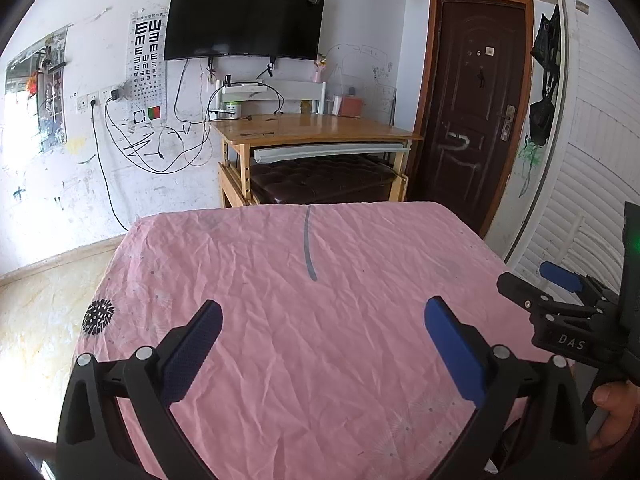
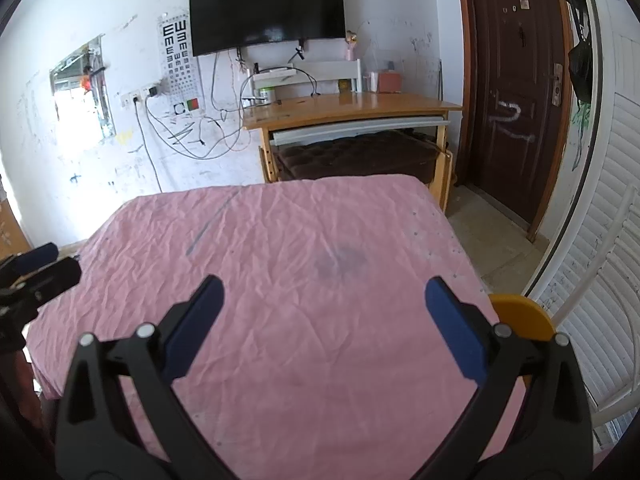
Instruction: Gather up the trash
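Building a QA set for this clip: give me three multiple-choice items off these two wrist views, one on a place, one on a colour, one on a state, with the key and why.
1. Where does the TV hang?
A. on the wall above the wooden desk
B. on the door
C. on the louvred panel

2. What colour is the sheet?
A. green
B. pink
C. white

3. How does the left gripper stand?
A. shut on trash
B. shut on the sheet
C. open, empty

Key: 1 A, the screen is mounted on the wall over the desk; 2 B, pink cloth fills both views; 3 C, the fingers stand wide apart with only sheet between them.
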The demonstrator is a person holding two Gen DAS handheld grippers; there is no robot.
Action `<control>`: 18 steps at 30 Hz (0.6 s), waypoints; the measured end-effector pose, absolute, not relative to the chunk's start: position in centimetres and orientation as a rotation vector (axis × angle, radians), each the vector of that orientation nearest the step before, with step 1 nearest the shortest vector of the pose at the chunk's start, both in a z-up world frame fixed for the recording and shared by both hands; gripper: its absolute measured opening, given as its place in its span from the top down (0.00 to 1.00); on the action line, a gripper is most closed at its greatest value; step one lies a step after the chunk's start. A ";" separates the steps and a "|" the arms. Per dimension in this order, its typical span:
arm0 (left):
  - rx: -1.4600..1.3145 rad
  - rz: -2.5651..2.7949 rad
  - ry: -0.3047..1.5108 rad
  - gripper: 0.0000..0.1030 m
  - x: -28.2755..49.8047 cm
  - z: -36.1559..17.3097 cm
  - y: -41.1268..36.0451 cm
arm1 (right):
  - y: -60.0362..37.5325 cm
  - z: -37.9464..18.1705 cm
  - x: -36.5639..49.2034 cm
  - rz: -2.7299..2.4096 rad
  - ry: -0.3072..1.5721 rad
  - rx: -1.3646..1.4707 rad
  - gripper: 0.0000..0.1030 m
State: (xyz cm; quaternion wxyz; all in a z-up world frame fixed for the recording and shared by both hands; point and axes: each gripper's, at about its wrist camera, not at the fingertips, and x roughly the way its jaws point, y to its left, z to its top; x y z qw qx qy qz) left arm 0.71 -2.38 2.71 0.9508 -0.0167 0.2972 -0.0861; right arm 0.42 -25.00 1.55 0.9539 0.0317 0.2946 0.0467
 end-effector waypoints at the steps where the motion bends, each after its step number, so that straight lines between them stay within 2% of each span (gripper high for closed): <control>1: -0.034 -0.175 0.604 0.07 0.7 2.7 -2.4 | -25.1 1.6 0.4 0.095 0.598 0.065 0.06; 18: -0.039 -0.179 0.615 0.07 0.7 2.6 -2.6 | -25.1 1.4 0.5 0.097 0.600 0.061 0.06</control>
